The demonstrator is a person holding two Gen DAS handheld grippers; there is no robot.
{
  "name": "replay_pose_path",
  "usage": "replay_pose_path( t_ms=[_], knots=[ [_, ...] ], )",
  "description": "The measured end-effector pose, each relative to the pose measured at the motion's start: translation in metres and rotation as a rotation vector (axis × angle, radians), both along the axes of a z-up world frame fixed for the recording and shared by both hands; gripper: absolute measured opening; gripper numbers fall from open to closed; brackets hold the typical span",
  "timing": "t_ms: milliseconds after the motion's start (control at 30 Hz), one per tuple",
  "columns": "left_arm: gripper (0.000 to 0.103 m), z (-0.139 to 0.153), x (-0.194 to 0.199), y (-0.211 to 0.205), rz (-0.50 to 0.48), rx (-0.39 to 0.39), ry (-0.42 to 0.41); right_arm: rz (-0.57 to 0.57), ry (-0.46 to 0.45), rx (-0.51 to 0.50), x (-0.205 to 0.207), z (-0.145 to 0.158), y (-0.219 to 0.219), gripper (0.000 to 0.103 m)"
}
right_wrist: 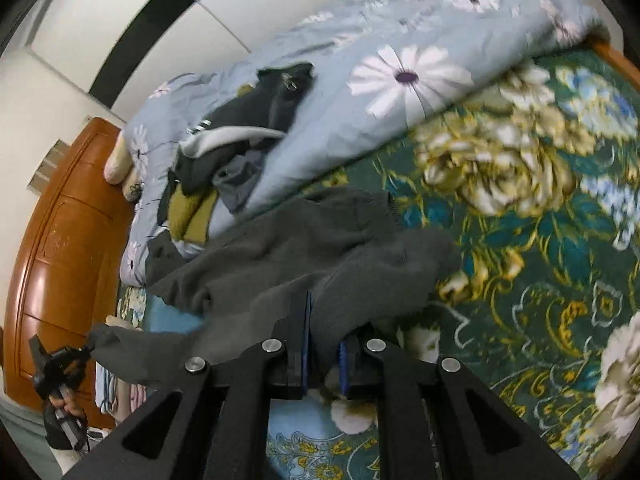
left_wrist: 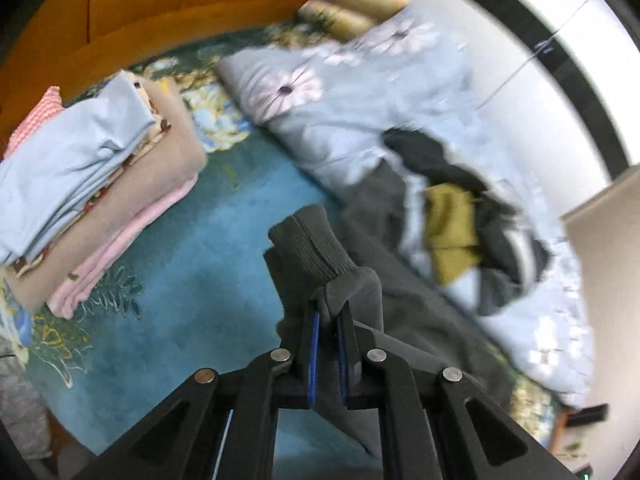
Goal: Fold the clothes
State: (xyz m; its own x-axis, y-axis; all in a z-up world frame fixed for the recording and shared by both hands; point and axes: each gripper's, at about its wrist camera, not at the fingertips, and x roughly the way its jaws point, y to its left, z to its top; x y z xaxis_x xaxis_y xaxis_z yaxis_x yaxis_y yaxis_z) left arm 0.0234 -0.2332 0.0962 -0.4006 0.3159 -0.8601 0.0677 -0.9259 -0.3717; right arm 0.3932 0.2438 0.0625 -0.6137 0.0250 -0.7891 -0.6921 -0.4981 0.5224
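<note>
The bed, spread with a green and blue floral sheet, carries everything. A pale blue daisy-print quilt lies bunched along its far side, with a heap of dark and mustard clothes on it. A stack of folded clothes sits near the wooden headboard. The grey garment stretches across the sheet; the left gripper has its fingers clamped on the ribbed cuff, the right gripper on another edge.
</note>
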Motion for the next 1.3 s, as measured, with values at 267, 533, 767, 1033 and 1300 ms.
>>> replay_pose_path(
  t_ms=[267, 533, 767, 1033, 1300],
  knots=[
    [0.016, -0.114, -0.054, 0.09, -0.077, 0.085, -0.158, -0.03, -0.041, 0.017, -0.011, -0.008, 0.002, 0.011],
    [0.064, -0.103, -0.037, 0.026, -0.073, 0.27, -0.004, -0.099, -0.066, 0.011, -0.006, -0.022, 0.022, 0.012],
    [0.062, -0.172, -0.009, -0.016, 0.07, 0.312, -0.131, -0.123, -0.111, 0.004, -0.01, -0.037, 0.023, 0.012],
    [0.032, -0.177, -0.01, 0.053, -0.063, 0.25, -0.137, -0.116, -0.143, 0.03, -0.012, -0.033, 0.018, 0.012],
    [0.008, -0.138, 0.002, 0.032, -0.01, 0.193, -0.06, -0.105, -0.149, 0.046, -0.015, -0.025, 0.008, 0.013]
  ],
)
